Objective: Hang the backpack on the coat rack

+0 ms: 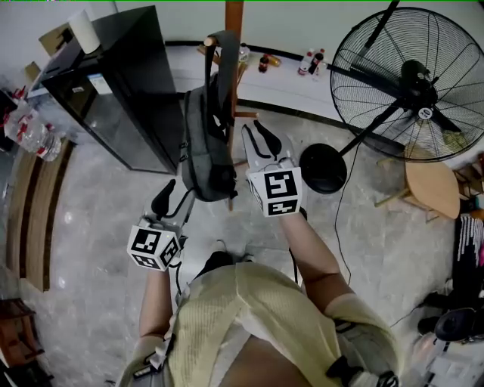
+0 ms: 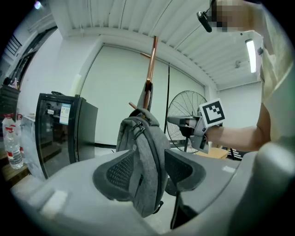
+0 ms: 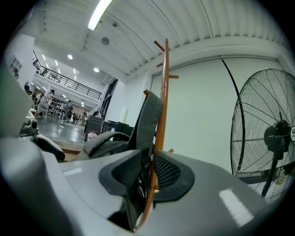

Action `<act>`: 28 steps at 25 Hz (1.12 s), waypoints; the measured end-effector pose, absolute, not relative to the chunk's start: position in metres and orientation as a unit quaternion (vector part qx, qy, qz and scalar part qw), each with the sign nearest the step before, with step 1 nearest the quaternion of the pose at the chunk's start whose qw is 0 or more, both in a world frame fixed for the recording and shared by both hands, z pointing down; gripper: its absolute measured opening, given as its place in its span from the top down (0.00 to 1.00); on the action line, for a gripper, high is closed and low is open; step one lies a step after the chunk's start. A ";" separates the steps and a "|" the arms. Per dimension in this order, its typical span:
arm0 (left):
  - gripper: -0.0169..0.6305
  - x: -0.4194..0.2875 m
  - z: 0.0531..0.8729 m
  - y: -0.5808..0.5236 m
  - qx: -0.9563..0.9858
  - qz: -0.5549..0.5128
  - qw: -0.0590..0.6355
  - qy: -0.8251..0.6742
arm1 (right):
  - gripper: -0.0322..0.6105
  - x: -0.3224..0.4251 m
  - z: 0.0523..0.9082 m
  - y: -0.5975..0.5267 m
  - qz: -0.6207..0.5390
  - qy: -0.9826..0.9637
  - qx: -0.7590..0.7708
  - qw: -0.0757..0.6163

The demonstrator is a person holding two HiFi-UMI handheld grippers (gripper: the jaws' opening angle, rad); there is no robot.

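Writing: none can be read. The black glass-door cabinet (image 1: 121,91) carries paper labels (image 2: 64,113) on its front, too small to make out. The plastic bottles (image 1: 34,136) at the far left have red labels, also illegible. No brand shows on the backpack.
Markers: each gripper's cube bears black-and-white square patterns, not letters.
Left gripper (image 1: 175,200): jaws wide apart and pointing roughly level at the lower part of the bag. In the left gripper view the bag's grey lower body stands in the gap between the two pads (image 2: 117,173). I cannot tell whether either pad touches the fabric, and no squeeze shows.
Right gripper (image 3: 150,173): jaws apart and level, on the right of the bag and close to the pole. A grey strap (image 3: 147,120) with its buckle and the wooden pole run through the gap between its pads. Neither looks clamped.
Backpack (image 1: 204,143): grey, hanging upright against the coat rack (image 1: 234,19), with its strap looped over a peg high on the pole. The body hangs free below, between the two grippers.
Coat rack: a slim wooden pole with short angled pegs, far centre.
Surroundings: a large standing fan (image 1: 401,83) at the far right, and a white paper roll (image 1: 85,30) on top of the cabinet.
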State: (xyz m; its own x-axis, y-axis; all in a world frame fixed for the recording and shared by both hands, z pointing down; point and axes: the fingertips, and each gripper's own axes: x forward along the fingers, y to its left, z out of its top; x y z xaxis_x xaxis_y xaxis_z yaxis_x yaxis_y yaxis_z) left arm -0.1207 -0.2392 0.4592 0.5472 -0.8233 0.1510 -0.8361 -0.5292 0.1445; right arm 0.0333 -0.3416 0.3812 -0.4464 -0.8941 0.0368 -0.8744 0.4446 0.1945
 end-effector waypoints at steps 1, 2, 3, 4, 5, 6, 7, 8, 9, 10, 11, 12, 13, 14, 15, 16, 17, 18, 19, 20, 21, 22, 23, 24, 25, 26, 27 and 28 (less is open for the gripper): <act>0.65 -0.122 0.453 -0.241 0.872 0.027 0.094 -0.480 | 0.80 0.034 0.381 -0.339 -0.072 -0.848 0.521 0.066; 0.65 -0.124 0.448 -0.243 0.870 0.023 0.087 -0.485 | 0.80 0.035 0.382 -0.337 -0.070 -0.848 0.521 0.066; 0.65 -0.124 0.443 -0.245 0.868 0.020 0.082 -0.489 | 0.80 0.036 0.382 -0.334 -0.069 -0.849 0.520 0.065; 0.65 -0.125 0.439 -0.247 0.868 0.017 0.079 -0.491 | 0.80 0.037 0.383 -0.332 -0.068 -0.849 0.519 0.065; 0.65 -0.125 0.435 -0.249 0.867 0.012 0.079 -0.492 | 0.80 0.038 0.384 -0.330 -0.066 -0.850 0.518 0.066; 0.65 -0.125 0.431 -0.250 0.866 0.005 0.080 -0.493 | 0.80 0.039 0.385 -0.328 -0.065 -0.850 0.518 0.066; 0.65 -0.125 0.427 -0.251 0.865 -0.005 0.084 -0.494 | 0.80 0.040 0.386 -0.326 -0.064 -0.850 0.518 0.066; 0.65 -0.126 0.422 -0.253 0.864 -0.016 0.089 -0.495 | 0.80 0.041 0.386 -0.324 -0.063 -0.851 0.518 0.065; 0.66 -0.127 0.418 -0.254 0.862 -0.029 0.096 -0.497 | 0.80 0.042 0.386 -0.323 -0.062 -0.851 0.518 0.064; 0.65 -0.129 0.414 -0.256 0.859 -0.043 0.103 -0.499 | 0.80 0.043 0.386 -0.321 -0.062 -0.851 0.518 0.063; 0.65 -0.131 0.410 -0.258 0.856 -0.057 0.112 -0.501 | 0.81 0.043 0.385 -0.320 -0.061 -0.851 0.518 0.061; 0.66 -0.134 0.408 -0.260 0.852 -0.071 0.122 -0.504 | 0.81 0.044 0.385 -0.319 -0.060 -0.851 0.518 0.059; 0.66 -0.137 0.406 -0.263 0.848 -0.084 0.133 -0.506 | 0.81 0.044 0.385 -0.318 -0.059 -0.852 0.517 0.058; 0.66 -0.139 0.405 -0.265 0.845 -0.095 0.143 -0.507 | 0.81 0.045 0.386 -0.316 -0.058 -0.853 0.516 0.057; 0.66 -0.140 0.403 -0.266 0.842 -0.105 0.153 -0.506 | 0.82 0.046 0.386 -0.315 -0.057 -0.853 0.516 0.057; 0.66 -0.141 0.401 -0.267 0.840 -0.113 0.162 -0.505 | 0.82 0.046 0.386 -0.313 -0.056 -0.853 0.515 0.057; 0.66 -0.142 0.399 -0.268 0.839 -0.120 0.168 -0.503 | 0.82 0.046 0.387 -0.312 -0.055 -0.854 0.515 0.057; 0.66 -0.142 0.397 -0.269 0.839 -0.126 0.170 -0.501 | 0.83 0.047 0.387 -0.311 -0.054 -0.854 0.514 0.057; 0.66 -0.142 0.396 -0.270 0.840 -0.130 0.172 -0.499 | 0.83 0.047 0.387 -0.309 -0.053 -0.854 0.514 0.057; 0.66 -0.141 0.395 -0.271 0.841 -0.133 0.174 -0.495 | 0.83 0.047 0.386 -0.308 -0.053 -0.855 0.513 0.056; 0.66 -0.140 0.394 -0.272 0.842 -0.136 0.177 -0.491 | 0.84 0.048 0.386 -0.307 -0.053 -0.855 0.513 0.054; 0.66 -0.138 0.393 -0.273 0.844 -0.137 0.183 -0.485 | 0.85 0.049 0.385 -0.306 -0.053 -0.855 0.512 0.053; 0.66 -0.136 0.393 -0.274 0.844 -0.138 0.191 -0.481 | 0.88 0.049 0.384 -0.304 -0.053 -0.855 0.513 0.051; 0.66 -0.134 0.393 -0.275 0.844 -0.138 0.198 -0.479 | 0.91 0.050 0.383 -0.303 -0.052 -0.855 0.513 0.050; 0.69 -0.134 0.393 -0.276 0.843 -0.136 0.202 -0.480 | 0.95 0.050 0.382 -0.301 -0.051 -0.855 0.514 0.049; 0.74 -0.134 0.393 -0.277 0.842 -0.131 0.200 -0.484 | 0.95 0.050 0.382 -0.300 -0.048 -0.856 0.513 0.047; 0.76 -0.135 0.392 -0.278 0.841 -0.125 0.195 -0.489 | 0.95 0.051 0.382 -0.299 -0.043 -0.857 0.512 0.045; 0.76 -0.135 0.391 -0.279 0.842 -0.118 0.188 -0.492 | 0.95 0.051 0.382 -0.299 -0.037 -0.857 0.512 0.043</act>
